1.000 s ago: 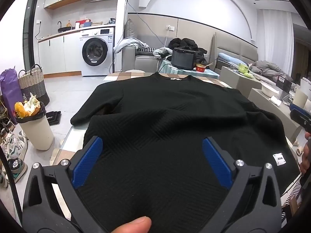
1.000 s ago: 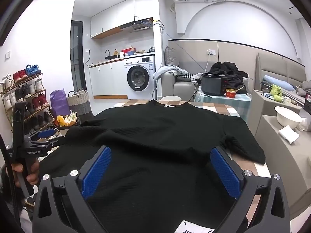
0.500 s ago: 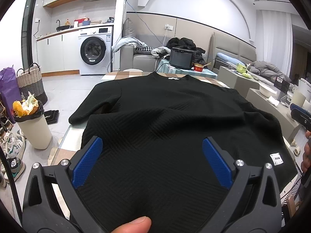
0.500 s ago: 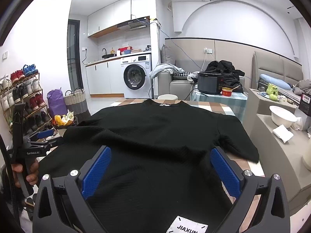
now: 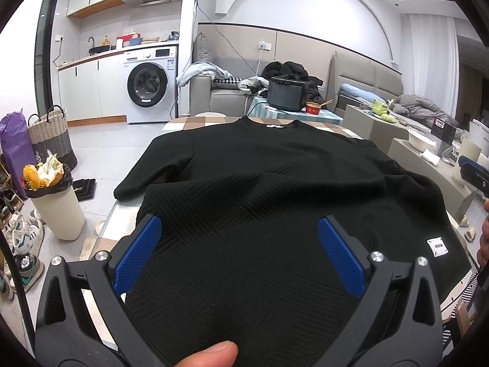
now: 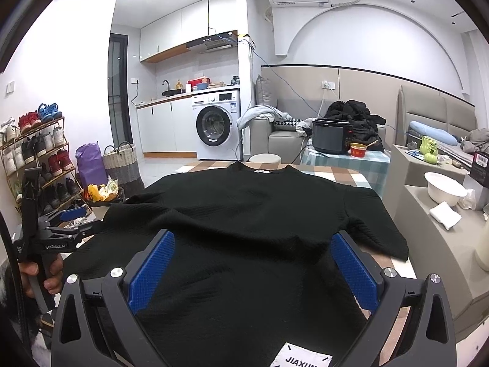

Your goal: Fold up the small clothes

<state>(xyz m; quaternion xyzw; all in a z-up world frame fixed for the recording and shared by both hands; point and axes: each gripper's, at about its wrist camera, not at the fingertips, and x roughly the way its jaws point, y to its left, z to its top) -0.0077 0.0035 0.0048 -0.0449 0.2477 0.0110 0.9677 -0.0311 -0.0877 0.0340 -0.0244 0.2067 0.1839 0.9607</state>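
Note:
A black textured short-sleeve shirt (image 5: pixel 259 183) lies spread flat on a checked table (image 5: pixel 195 122), collar at the far end, a white label (image 5: pixel 437 246) near its hem. My left gripper (image 5: pixel 240 238) hovers open over the hem's left part, nothing between its blue pads. Over the right part of the same shirt (image 6: pixel 244 214) my right gripper (image 6: pixel 252 252) also stands open, with the white label (image 6: pixel 301 357) just below it. The left gripper (image 6: pixel 65 223) shows at the left edge of the right wrist view, held by a hand.
A cream waste bin (image 5: pixel 58 205) and shoes stand on the floor left of the table. Behind the table are a stool, a side table with a black cooker (image 5: pixel 285 93) and a sofa. Low cabinets with a white bowl (image 6: pixel 444 188) run along the right.
Both grippers have eased forward slightly over the hem; the label sits closer to my right gripper. Both stay open and the shirt has not moved.

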